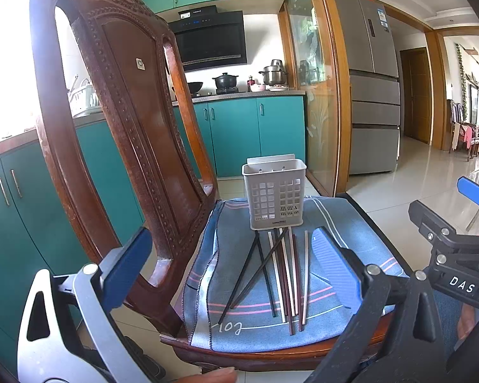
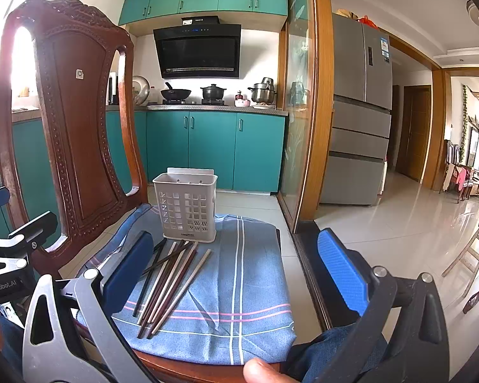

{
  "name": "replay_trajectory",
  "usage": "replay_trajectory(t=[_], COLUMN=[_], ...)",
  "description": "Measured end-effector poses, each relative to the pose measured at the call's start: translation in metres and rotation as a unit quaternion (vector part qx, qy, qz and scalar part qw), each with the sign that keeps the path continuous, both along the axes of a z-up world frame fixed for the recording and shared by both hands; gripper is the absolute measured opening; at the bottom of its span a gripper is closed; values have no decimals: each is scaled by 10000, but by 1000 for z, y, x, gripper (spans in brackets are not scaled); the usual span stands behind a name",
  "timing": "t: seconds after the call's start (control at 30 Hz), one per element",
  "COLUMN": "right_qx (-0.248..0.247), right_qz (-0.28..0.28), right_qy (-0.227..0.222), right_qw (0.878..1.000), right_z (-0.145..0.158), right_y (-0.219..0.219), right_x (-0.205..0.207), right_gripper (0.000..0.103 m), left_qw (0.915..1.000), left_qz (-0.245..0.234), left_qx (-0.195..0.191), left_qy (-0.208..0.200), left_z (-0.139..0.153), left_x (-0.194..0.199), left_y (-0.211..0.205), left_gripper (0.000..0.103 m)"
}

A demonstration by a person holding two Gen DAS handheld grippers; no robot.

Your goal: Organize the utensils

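Several chopsticks (image 1: 282, 274) (image 2: 169, 279), black, white and dark red, lie in a loose bundle on a blue striped cloth (image 1: 335, 223) (image 2: 249, 271) spread over a wooden chair seat. Behind them stands a white perforated utensil holder (image 1: 274, 196) (image 2: 188, 206), upright, nothing showing above its rim. My left gripper (image 1: 233, 271) hovers open above the near end of the chopsticks, nothing between its blue pads. My right gripper (image 2: 236, 268) also stands open, with the chopsticks just inside its left pad (image 2: 131, 268). The right gripper's body (image 1: 447, 255) shows at the right of the left wrist view.
The carved chair back (image 1: 118, 121) (image 2: 70, 134) rises on the left. Teal kitchen cabinets (image 2: 214, 146), a stove with pots (image 2: 214, 92) and a grey fridge (image 2: 357, 121) stand behind. A glossy tiled floor (image 2: 399, 223) opens to the right. A fingertip (image 2: 258, 370) and a denim-clad leg (image 2: 319, 354) sit at the near edge.
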State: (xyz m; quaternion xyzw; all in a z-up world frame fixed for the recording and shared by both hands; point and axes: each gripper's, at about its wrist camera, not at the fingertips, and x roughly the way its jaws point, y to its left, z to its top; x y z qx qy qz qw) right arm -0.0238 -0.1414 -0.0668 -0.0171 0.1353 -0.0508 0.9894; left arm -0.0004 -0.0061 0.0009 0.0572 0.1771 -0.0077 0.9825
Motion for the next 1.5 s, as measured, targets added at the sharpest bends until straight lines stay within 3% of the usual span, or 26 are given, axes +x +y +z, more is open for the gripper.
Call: replay_trajectory(t=[1.5], right_qx=[15], right_qz=[6], right_qy=[-66], right_qw=[10000], right_z=[5], right_y=[-1], right_x=[0], right_gripper=[100], left_qw=[10000], left_qz=[-15], left_qx=[23], left_qy=[44], left_z=[0], left_x=[2], left_y=[-5], left_gripper=[100])
